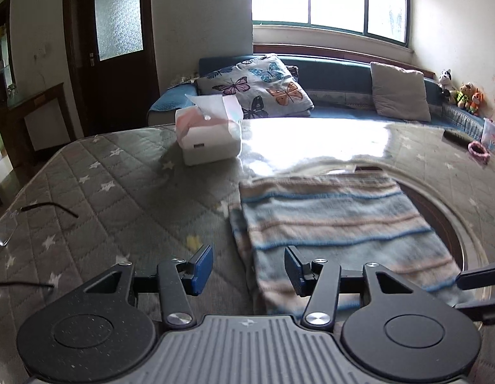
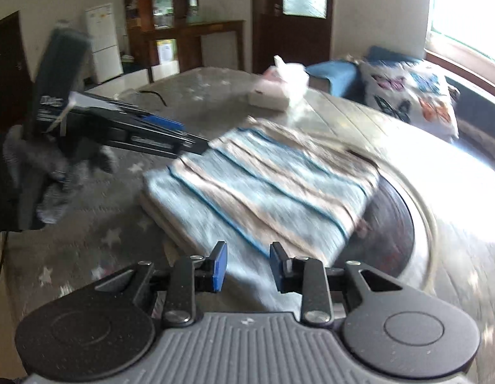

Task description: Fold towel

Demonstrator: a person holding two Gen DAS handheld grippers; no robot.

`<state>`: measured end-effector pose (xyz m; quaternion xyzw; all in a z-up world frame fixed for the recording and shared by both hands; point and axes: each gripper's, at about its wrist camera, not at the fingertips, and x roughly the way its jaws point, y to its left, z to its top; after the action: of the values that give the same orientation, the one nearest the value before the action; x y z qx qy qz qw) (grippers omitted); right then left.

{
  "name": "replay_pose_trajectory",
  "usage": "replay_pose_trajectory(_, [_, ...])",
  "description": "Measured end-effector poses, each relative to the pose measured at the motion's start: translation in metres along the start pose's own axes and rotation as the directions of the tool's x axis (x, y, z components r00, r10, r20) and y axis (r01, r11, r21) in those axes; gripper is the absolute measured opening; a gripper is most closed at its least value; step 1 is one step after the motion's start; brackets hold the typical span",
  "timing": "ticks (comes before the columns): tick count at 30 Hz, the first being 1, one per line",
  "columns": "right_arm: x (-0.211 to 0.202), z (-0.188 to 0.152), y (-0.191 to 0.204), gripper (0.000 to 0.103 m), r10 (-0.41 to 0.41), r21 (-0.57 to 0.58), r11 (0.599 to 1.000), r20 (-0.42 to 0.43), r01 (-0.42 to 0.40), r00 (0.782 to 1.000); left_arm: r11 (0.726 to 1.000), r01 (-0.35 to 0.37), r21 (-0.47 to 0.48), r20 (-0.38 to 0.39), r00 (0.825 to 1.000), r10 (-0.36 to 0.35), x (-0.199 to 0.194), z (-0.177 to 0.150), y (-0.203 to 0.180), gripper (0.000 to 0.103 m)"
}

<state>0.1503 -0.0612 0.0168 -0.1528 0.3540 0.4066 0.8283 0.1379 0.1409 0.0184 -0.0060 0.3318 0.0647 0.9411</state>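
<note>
A striped towel [image 1: 337,224] in pale blue, beige and white lies folded in layers on the grey star-patterned table cover [image 1: 113,192]. My left gripper [image 1: 249,270] hovers open at the towel's near left corner, nothing between its blue pads. In the right wrist view the same towel [image 2: 263,185] lies flat ahead, blurred by motion. My right gripper [image 2: 247,267] is open just above the towel's near edge and holds nothing. The left gripper [image 2: 196,142] shows there from the side at the towel's far left edge, held by a gloved hand [image 2: 45,172].
A white tissue box [image 1: 210,134] stands behind the towel, with glasses [image 1: 10,227] and a black cable [image 1: 23,284] to the left. A dark round inset [image 1: 439,214] lies under the towel's right side. A sofa with a butterfly cushion [image 1: 257,86] stands beyond the table.
</note>
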Motion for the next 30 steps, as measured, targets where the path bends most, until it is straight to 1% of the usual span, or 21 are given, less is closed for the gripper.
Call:
replay_pose_trajectory(4, [0.001,-0.016,-0.007,0.029,-0.011,0.037,0.999,-0.030,0.012,0.999,1.000,-0.025,0.003,-0.019,1.000,0.025,0.003,-0.013,0.001,0.053])
replay_pose_trajectory(7, [0.000,-0.014,-0.009,0.029,-0.018,0.043,0.999,-0.016,0.019,1.000,0.999,-0.043,0.007,-0.020,0.999,0.043,0.003,-0.017,0.004,0.053])
replay_pose_trajectory(20, [-0.004,-0.004,-0.020,0.029,-0.050,0.073,0.996,0.046,0.047,0.998,0.999,-0.038,-0.005,-0.028,0.999,0.038,0.003,-0.019,0.007,0.053])
replay_pose_trajectory(23, [0.006,0.001,-0.026,0.029,-0.054,0.088,0.995,0.039,0.051,0.998,0.999,-0.035,-0.008,-0.030,0.999,0.035,0.004,-0.019,0.009,0.053])
replay_pose_trajectory(27, [0.020,0.003,-0.038,0.029,-0.077,0.085,0.993,-0.003,0.077,0.997,0.999,-0.032,-0.007,-0.030,0.999,0.032,0.006,-0.020,0.009,0.053])
replay_pose_trajectory(30, [0.022,0.012,-0.043,0.029,-0.087,0.095,0.992,0.022,0.084,0.996,0.999,-0.032,-0.005,-0.030,0.999,0.032,0.007,-0.020,0.009,0.053])
